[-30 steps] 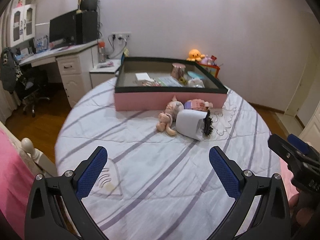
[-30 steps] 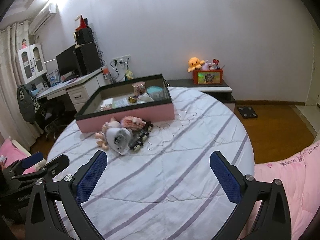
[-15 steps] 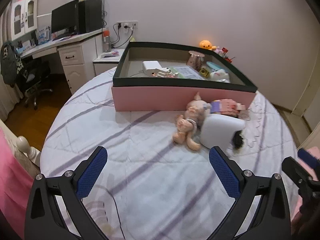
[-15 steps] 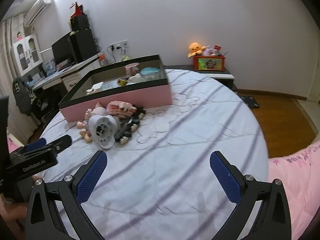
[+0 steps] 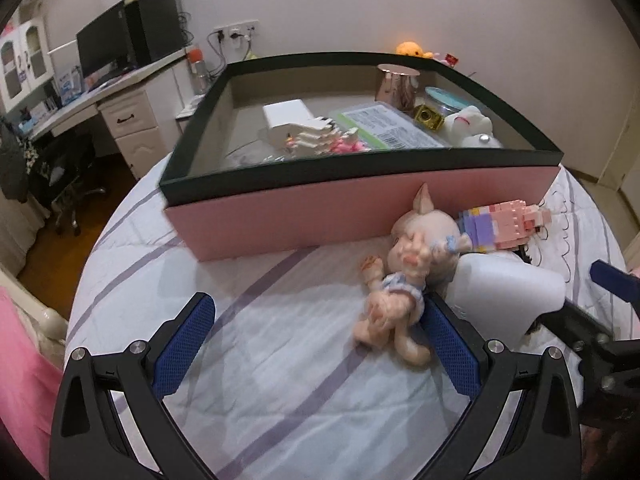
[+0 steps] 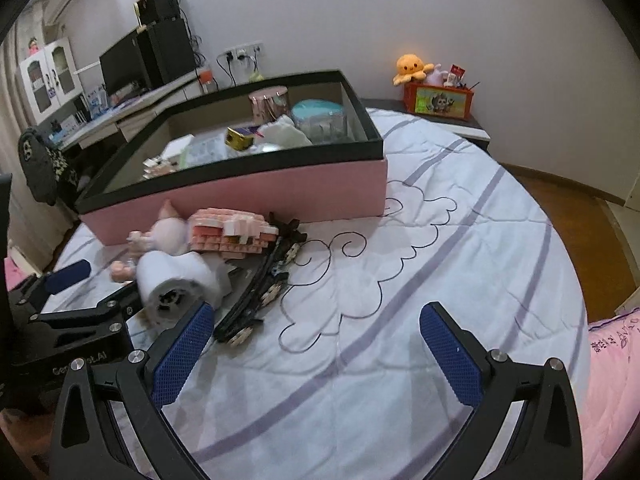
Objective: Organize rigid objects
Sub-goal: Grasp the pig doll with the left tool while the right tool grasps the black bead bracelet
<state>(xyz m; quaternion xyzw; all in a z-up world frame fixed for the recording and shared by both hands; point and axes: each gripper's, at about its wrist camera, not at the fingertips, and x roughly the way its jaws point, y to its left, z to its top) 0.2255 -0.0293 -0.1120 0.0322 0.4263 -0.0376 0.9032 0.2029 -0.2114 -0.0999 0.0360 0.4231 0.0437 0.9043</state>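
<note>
- Moved in closer than a second ago: left gripper (image 5: 320, 340) low over the bed (image 5: 280, 380), fingers spread wide, holding nothing, doll (image 5: 400, 280) just beside the right-hand pad.
- Right gripper (image 6: 316, 344) likewise wide open and empty, white device (image 6: 176, 284) by its left finger.
- Brick model (image 6: 232, 234) lay against the pink box (image 6: 280, 192), outside it.
- Black strap (image 6: 264, 284) beside the device.
</note>
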